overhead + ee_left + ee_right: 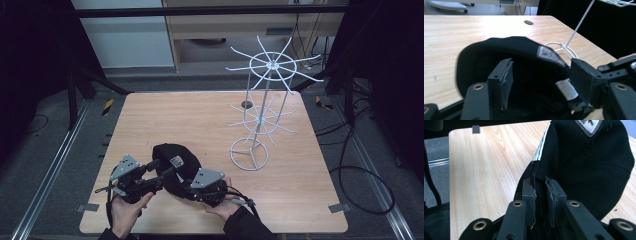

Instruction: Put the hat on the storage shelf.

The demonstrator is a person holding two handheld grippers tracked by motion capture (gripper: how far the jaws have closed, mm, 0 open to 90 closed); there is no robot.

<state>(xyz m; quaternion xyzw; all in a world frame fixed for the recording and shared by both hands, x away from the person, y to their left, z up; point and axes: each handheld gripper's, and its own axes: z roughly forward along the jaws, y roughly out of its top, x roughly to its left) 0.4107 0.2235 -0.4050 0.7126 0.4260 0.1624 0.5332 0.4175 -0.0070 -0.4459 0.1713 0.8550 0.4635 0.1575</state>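
A black cap (172, 152) with a small white patch lies near the table's front edge, between my two grippers. My left gripper (165, 167) reaches into it from the left. In the left gripper view that gripper (542, 83) stands open, its pads (505, 82) on either side of the cap's hollow inside (524, 57). From the right, my right gripper (191, 184) holds the cap. The right gripper view shows this gripper (540, 195) shut on the cap's edge seam, with the black fabric (584, 162) rising above the jaws.
A tall white wire stand (256, 117) with two tiers of spoked arms rises at the right middle of the wooden table (165, 115); its ring base (564, 47) lies just beyond the cap. A round hole (246, 104) sits behind the stand. Cables trail on the floor to the right.
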